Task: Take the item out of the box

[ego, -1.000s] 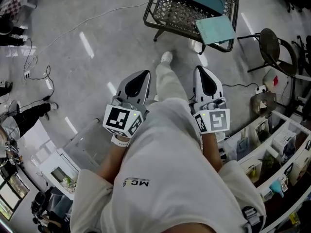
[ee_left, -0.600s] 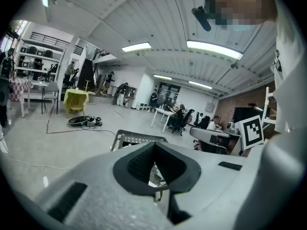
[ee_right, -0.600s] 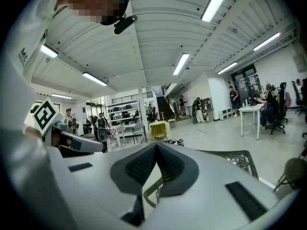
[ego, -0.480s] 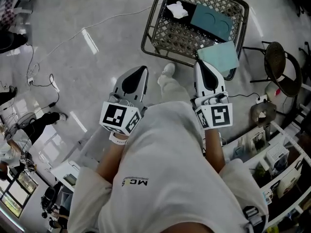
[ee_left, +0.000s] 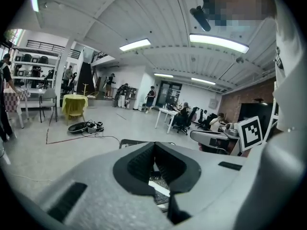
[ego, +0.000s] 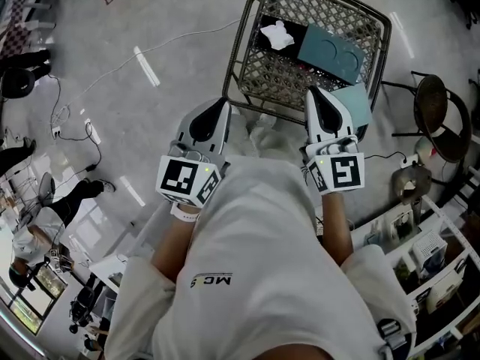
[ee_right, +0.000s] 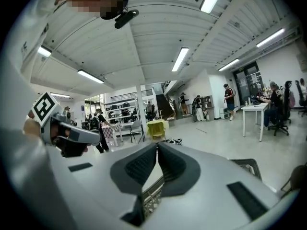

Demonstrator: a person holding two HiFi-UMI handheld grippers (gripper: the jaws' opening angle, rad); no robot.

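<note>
1. Extraction is not yet starting, by my reading: nothing is being held, and neither tool is touching the box.
2. In the head view the left gripper (ego: 219,108) is hanging at centre-left of the frame over the floor (ego: 127,126). Its tip is pointing toward the near corner of the wire mesh basket (ego: 279,77). Its own view is showing the two pads meeting at the tip with nothing between them, so it is closed and empty.
3. The right gripper (ego: 312,96) is sitting at centre-right, its tip overlapping the basket's near rim in the picture. Whether it is touching that rim I cannot tell. Its pads are likewise pressing together on nothing.
4. The teal box (ego: 330,51) is lying flat inside the basket in the upper right of the frame, apart from both grippers.
5. A white crumpled thing (ego: 277,34) is lying just beside the box on a dark patch. A second teal piece (ego: 358,103) is resting at the basket's near right edge, partly behind the right gripper.
6. Whether the box is open, and what it is holding, is not showing from here.
7. Everything is remaining to do: reaching in, spreading the jaws, getting into the box, gripping the item and lifting it clear.
</note>
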